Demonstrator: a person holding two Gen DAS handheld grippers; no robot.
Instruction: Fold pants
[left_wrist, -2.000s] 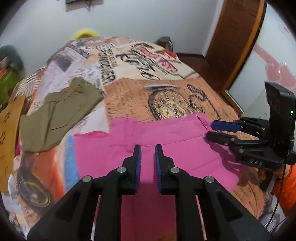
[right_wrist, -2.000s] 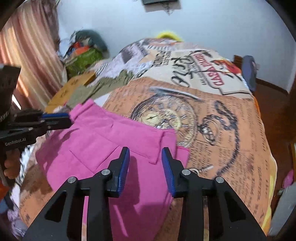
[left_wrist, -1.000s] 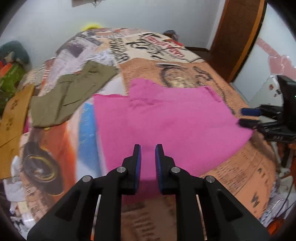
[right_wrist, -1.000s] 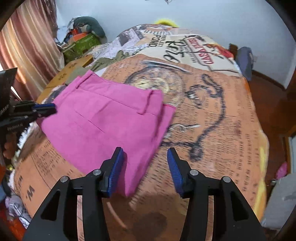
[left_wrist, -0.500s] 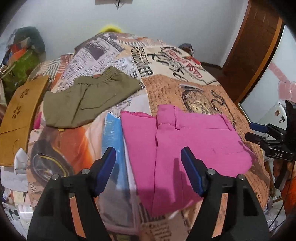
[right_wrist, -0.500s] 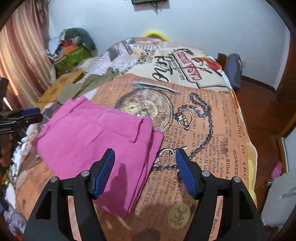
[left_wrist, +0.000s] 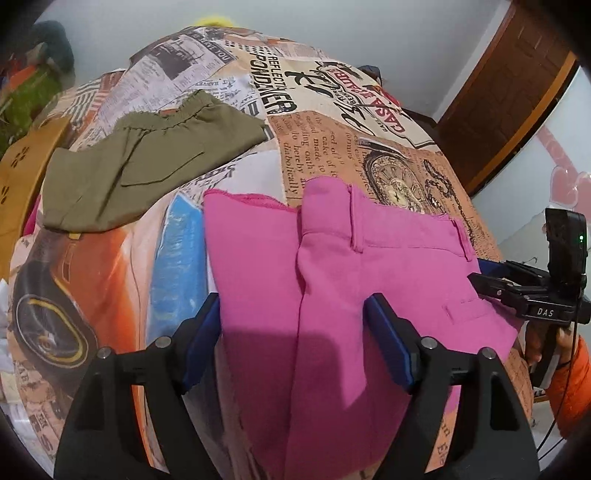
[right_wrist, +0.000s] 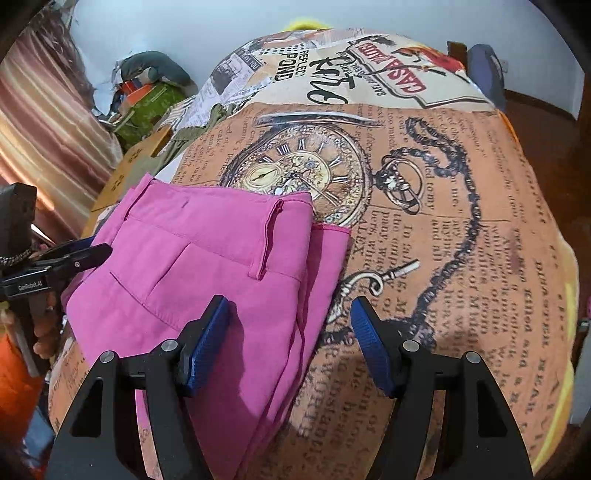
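since the soft pink cotton pants (left_wrist: 369, 273) lie folded on the newspaper-print bedspread (right_wrist: 461, 229), light and limp, i judge they will sag and slide if pinched thinly. my left claw (left_wrist: 291, 332) has just been opening and stands wide, empty; my right claw (right_wrist: 290, 336) stands wide, empty. i would grip the doubled edge at 6 o'clock, layers together.

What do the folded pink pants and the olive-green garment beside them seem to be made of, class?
Folded pink pants: probably a smooth, matte woven fabric; flat surface, crisp stitched waistband and pocket welt. Olive-green garment: seemingly a thin matte woven cloth with an elastic waist, gathered and puckered along its top edge.
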